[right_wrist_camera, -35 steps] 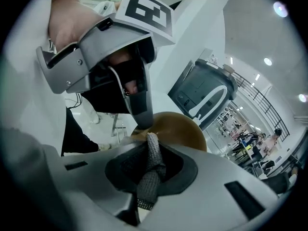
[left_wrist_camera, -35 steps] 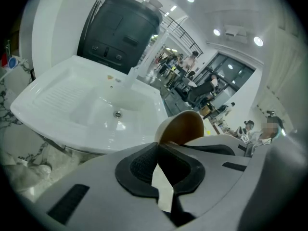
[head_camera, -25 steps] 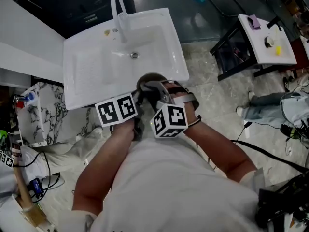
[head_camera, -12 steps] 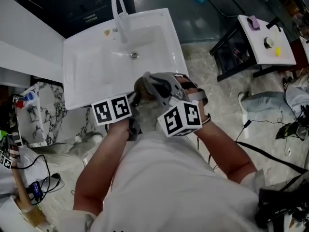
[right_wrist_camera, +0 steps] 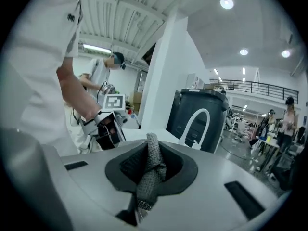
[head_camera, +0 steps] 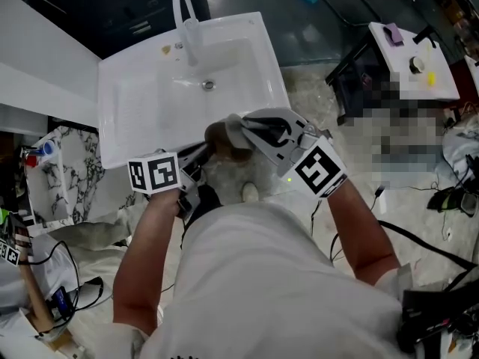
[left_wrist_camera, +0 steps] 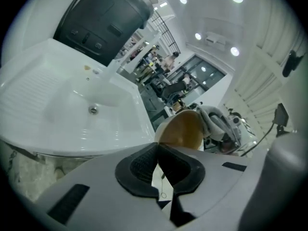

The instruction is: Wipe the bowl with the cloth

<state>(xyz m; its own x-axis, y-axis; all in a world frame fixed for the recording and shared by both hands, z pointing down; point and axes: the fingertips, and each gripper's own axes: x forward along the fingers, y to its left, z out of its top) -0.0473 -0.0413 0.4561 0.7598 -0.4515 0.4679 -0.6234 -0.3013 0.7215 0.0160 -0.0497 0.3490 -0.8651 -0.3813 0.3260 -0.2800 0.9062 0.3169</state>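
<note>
**Hold the rim firm, sweep the cloth round inside**

The left tongs (left_wrist_camera: 158, 171) are clamped on the rim of the bowl (left_wrist_camera: 184, 129), which tips up just ahead of them. The right tongs (right_wrist_camera: 149, 163) pinch the grey cloth (right_wrist_camera: 153, 148), which meets the bowl's far side. The wipe likely goes best as one steady circular sweep, so the bowl doesn't twist loose.

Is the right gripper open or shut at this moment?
Shut: the right gripper pinches the grey cloth between its pads, seen in the right gripper view.
</note>
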